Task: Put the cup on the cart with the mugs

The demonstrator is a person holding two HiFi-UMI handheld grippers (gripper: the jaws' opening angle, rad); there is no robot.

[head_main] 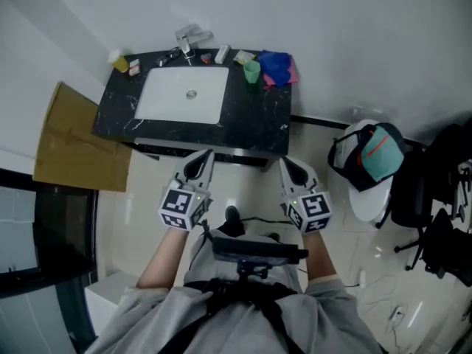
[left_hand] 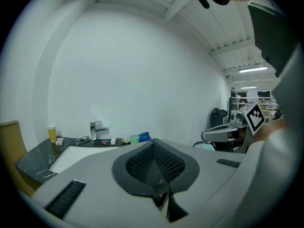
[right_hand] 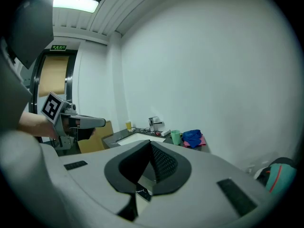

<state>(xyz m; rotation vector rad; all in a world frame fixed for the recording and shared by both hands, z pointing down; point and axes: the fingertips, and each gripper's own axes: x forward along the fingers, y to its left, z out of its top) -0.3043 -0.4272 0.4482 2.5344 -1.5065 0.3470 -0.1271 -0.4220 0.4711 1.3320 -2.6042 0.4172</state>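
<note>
A green cup [head_main: 251, 71] stands on the black stone counter [head_main: 254, 116], right of the white sink basin [head_main: 183, 94]. It also shows far off as the green cup [left_hand: 135, 139] in the left gripper view and as the green cup [right_hand: 176, 137] in the right gripper view. My left gripper [head_main: 206, 156] and right gripper [head_main: 285, 162] are held side by side in front of the counter's near edge, both pointing at it. Each is shut with nothing between its pads, as the left gripper [left_hand: 154, 144] and right gripper [right_hand: 151, 144] show close up. No cart is in view.
Behind the sink stand a faucet [head_main: 188, 41], a yellow cup [head_main: 119, 63] and small items; a blue cloth [head_main: 276, 65] lies beside the green cup. Cardboard [head_main: 70, 139] leans left of the counter. A bag on a white stand [head_main: 366, 157] and a black chair [head_main: 431, 205] are at the right.
</note>
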